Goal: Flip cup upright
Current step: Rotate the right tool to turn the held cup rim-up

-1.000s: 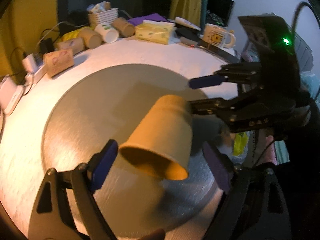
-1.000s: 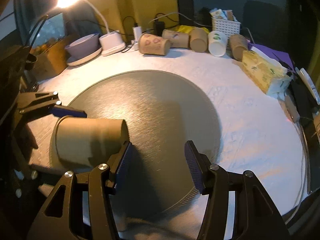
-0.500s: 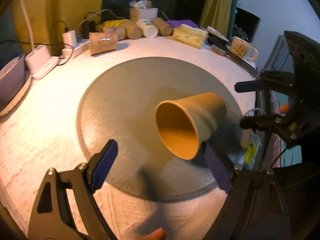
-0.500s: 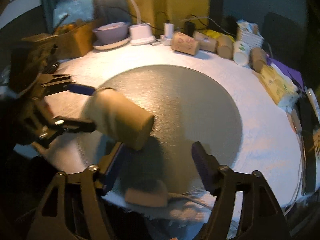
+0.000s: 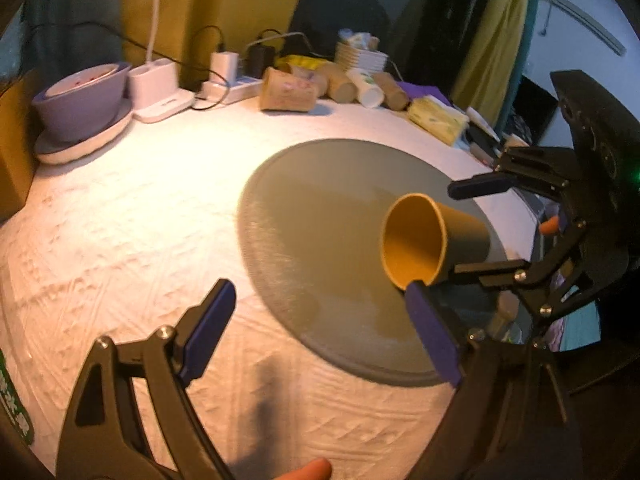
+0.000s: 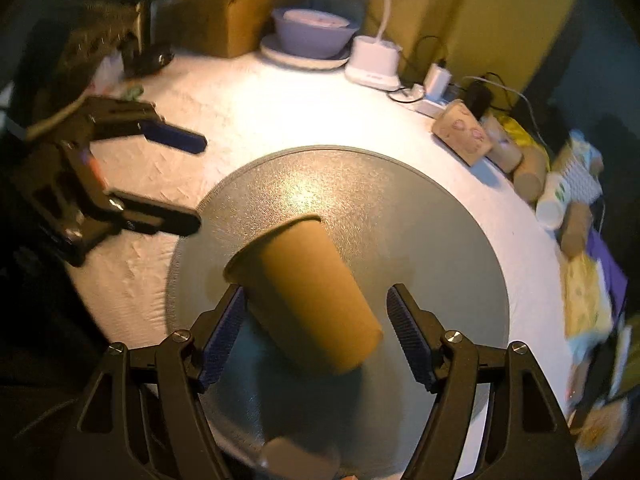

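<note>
Only left view: cup (image 5: 416,240) mouth.

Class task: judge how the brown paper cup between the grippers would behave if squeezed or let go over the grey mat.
The brown paper cup looks thin-walled and empty, so probably light and easily crushed. Tilted with its mouth sideways over the grey mat, it would likely roll in a curve if dropped, being tapered.

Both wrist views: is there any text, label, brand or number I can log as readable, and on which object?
None can be read.
Plain brown paper cup: no print visible.
Tipped paper cup with pink printed motifs: pattern only, blurred.
White paper cup with green marks: too small to read.
Yellow tissue pack: print blurred.
Green sticker at the left view's lower-left edge: white characters cut off and blurred.
</note>
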The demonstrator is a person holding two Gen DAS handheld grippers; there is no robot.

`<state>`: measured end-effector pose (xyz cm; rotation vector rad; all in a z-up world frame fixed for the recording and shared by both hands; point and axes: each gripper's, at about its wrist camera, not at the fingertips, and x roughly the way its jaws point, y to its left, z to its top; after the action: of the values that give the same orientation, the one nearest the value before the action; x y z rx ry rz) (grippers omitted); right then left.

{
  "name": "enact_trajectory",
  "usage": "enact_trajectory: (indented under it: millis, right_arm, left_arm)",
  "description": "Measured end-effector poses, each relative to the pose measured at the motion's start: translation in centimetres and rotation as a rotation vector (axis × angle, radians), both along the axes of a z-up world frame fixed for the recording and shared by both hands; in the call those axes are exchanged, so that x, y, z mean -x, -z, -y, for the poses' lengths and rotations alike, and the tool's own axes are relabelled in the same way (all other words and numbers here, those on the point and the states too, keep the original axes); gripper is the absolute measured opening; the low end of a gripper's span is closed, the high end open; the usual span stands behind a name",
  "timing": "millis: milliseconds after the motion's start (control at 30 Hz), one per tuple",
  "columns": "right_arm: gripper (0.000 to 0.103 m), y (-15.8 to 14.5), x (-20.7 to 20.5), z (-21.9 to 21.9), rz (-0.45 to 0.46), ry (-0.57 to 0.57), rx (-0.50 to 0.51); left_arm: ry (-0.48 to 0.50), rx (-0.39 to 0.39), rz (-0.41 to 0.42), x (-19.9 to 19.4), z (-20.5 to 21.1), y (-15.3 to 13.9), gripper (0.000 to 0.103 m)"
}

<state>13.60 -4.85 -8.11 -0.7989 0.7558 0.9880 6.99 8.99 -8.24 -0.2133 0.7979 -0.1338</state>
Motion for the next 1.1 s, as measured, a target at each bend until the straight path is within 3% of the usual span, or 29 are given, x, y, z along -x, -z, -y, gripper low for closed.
enact_trajectory:
  millis: [267,400,533,633,833,933,1100]
  right_arm:
    - [0.075,1.8,-0.6,-3.4,-0.020,-0.075,0.127]
    - [0.075,3.0,-0.6,-5.0,-0.039,-0.085,0.189]
    - [0.075,3.9,-0.9,-6.0,-0.048,-0.087,0.228]
    - [0.070,4.0,-1.4,-6.1,-0.045,-0.073,0.219]
    - [0.069,3.5,-2.0,-5.5,-0.039,-0.057,0.188]
    - [0.069,2.7,-2.4,-4.9,-0.041,-0.023,0.134]
    - [0.069,1.1,-4.3,-3.4,-0.060,0.060,-0.047]
  left_arm:
    - [-0.035,0.034,0.012,-0.5,-2.4,0.6,0.088]
    - [-0.059,-0.017,0.004,-0.6,-2.4,1.0,0.088]
    - [-0.055,-0.001,0.010,-0.4,-2.7,1.1,0.088]
    - [-0.064,0.008,0.005,-0.4,-2.9,1.3,0.088]
    - [-0.072,0.004,-0.002,-0.6,-2.8,1.4,0.088]
    - [-0.080,0.001,-0.003,-0.9,-2.8,1.3,0.088]
    - [-0.105,0.002,0.027,-1.4,-2.5,0.5,0.088]
